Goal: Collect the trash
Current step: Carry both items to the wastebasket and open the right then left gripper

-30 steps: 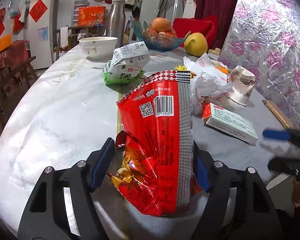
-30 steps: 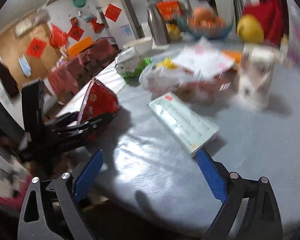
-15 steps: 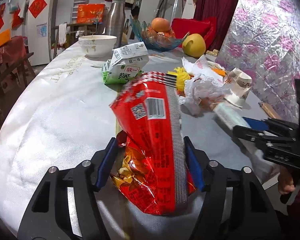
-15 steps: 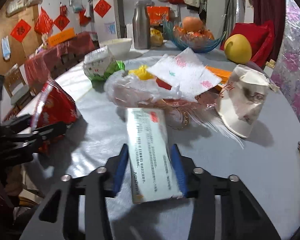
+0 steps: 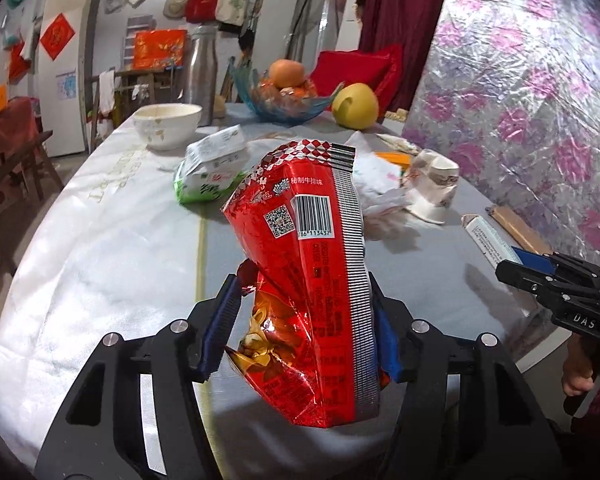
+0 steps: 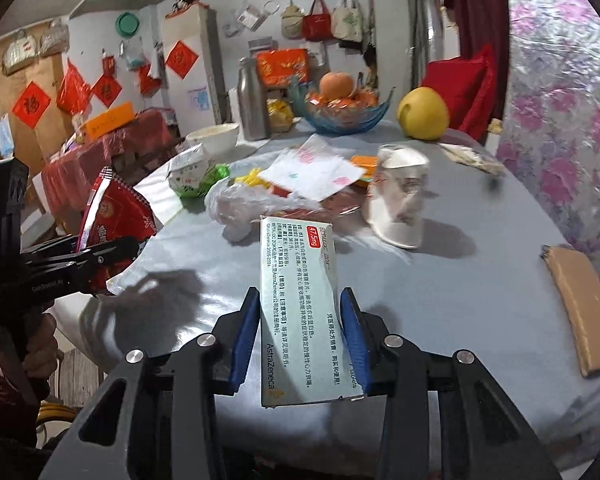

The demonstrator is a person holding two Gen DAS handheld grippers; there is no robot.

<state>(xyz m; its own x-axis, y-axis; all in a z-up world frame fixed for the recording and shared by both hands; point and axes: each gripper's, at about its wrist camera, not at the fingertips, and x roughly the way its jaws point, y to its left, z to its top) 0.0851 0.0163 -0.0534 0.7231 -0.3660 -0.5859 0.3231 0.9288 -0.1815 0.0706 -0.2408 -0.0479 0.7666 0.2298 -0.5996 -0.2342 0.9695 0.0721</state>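
Note:
My left gripper (image 5: 300,300) is shut on a crumpled red snack bag (image 5: 312,264), held upright a little above the table. In the right wrist view the same bag (image 6: 112,216) shows at the left edge in the left gripper (image 6: 132,246). My right gripper (image 6: 300,312) is shut on a flat white medicine box (image 6: 300,304), lifted off the grey tabletop; its blue pads (image 6: 350,320) press both long sides. The box (image 5: 490,240) and right gripper (image 5: 518,260) appear at the right of the left wrist view.
On the table (image 6: 480,248) lie a squashed paper cup (image 6: 400,200), a clear plastic bag (image 6: 244,200), a napkin (image 6: 312,172), a green-and-white carton (image 5: 212,168), a brown wallet (image 6: 580,308), a bowl (image 5: 168,124), a steel flask (image 6: 252,100), a fruit bowl (image 6: 344,108) and a pomelo (image 6: 422,114).
The right gripper swung to the medicine box, closed on it and lifted it. The left gripper tightened on the red bag and raised it off the table.

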